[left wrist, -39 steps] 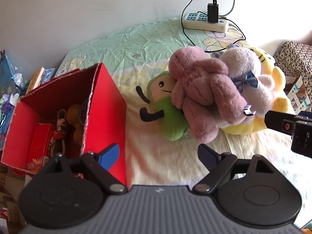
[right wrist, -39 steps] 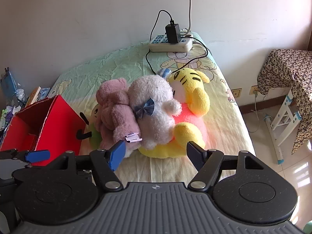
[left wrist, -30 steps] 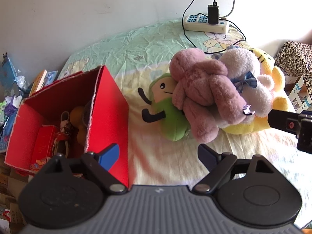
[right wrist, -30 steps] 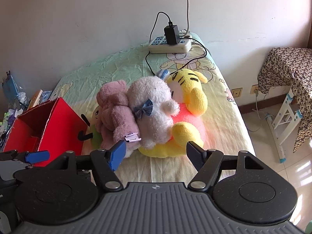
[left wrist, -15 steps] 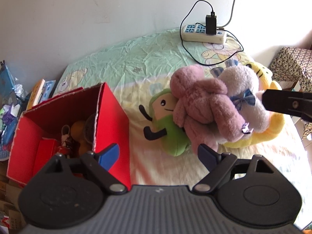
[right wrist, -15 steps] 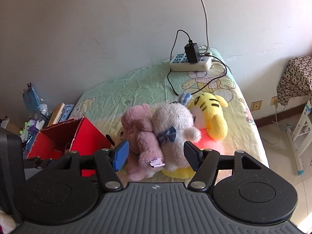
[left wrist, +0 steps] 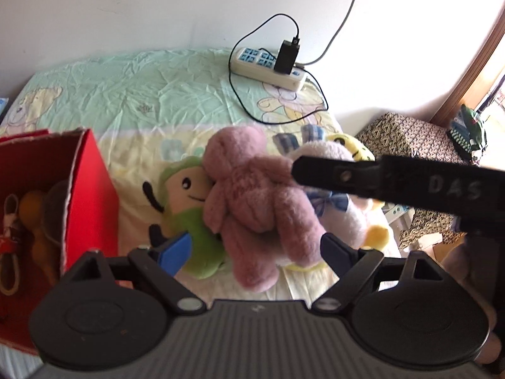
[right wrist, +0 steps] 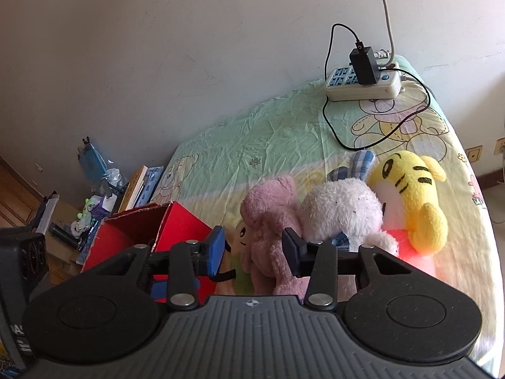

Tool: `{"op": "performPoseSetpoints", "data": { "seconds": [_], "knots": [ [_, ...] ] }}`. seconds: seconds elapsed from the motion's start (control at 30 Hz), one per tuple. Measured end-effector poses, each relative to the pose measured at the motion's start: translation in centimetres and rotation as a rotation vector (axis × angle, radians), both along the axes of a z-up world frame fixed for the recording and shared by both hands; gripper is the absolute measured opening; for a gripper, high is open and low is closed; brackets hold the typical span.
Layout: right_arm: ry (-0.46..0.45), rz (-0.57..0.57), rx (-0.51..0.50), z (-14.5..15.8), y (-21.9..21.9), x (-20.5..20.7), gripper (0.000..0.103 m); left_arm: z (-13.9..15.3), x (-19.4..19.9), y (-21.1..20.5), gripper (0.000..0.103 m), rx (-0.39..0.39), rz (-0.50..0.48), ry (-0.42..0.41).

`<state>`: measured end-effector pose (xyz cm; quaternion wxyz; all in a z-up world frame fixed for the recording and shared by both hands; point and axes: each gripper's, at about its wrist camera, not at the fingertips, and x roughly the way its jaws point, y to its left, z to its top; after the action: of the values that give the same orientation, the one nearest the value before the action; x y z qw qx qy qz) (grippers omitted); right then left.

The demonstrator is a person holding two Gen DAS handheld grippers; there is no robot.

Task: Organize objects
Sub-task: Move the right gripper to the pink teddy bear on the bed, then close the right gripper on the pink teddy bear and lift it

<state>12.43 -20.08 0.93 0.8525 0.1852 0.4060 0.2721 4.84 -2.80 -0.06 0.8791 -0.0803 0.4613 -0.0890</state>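
Observation:
Several plush toys lie piled on the bed: a pink bear (left wrist: 252, 202) on top, a green plush (left wrist: 186, 214) under its left side, a white bunny with a blue bow (left wrist: 344, 218) and a yellow tiger (right wrist: 413, 202) to the right. An open red box (left wrist: 91, 195) with items inside stands at the left. My left gripper (left wrist: 255, 252) is open, low over the pink bear's legs. My right gripper (right wrist: 254, 249) is open, its fingers either side of the pink bear (right wrist: 271, 237); its arm crosses the left wrist view (left wrist: 394, 183).
A white power strip (left wrist: 268, 66) with a black charger and cables lies at the bed's far end by the wall. Books and clutter (right wrist: 104, 195) sit left of the bed. A patterned cloth-covered stand (left wrist: 413, 139) is right of the bed.
Both grippers have moved in toward the toy pile. The right gripper swung left from over the white bunny to straddle the pink bear, its jaws narrower. The toys have not moved.

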Motion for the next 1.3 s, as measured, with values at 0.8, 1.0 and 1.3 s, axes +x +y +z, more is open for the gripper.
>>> {"op": "performPoseSetpoints", "data": {
  "seconds": [0.8,1.0,1.3],
  "knots": [
    [-0.081,0.104,-0.206,-3.3,3.9,3.9,0.042,-4.8,3.9,2.0,0.089,-0.152,-0.067,0.081],
    [-0.102,0.186,-0.243,-3.0,4.5,3.5,0.049,-4.8,3.6,2.2,0.088,-0.165,-0.08,0.071],
    [-0.014,0.25,-0.174,-3.1,2.6,3.1,0.042,-5.1,2.5,2.0,0.086,-0.158,-0.104,0.044]
  ]
}}
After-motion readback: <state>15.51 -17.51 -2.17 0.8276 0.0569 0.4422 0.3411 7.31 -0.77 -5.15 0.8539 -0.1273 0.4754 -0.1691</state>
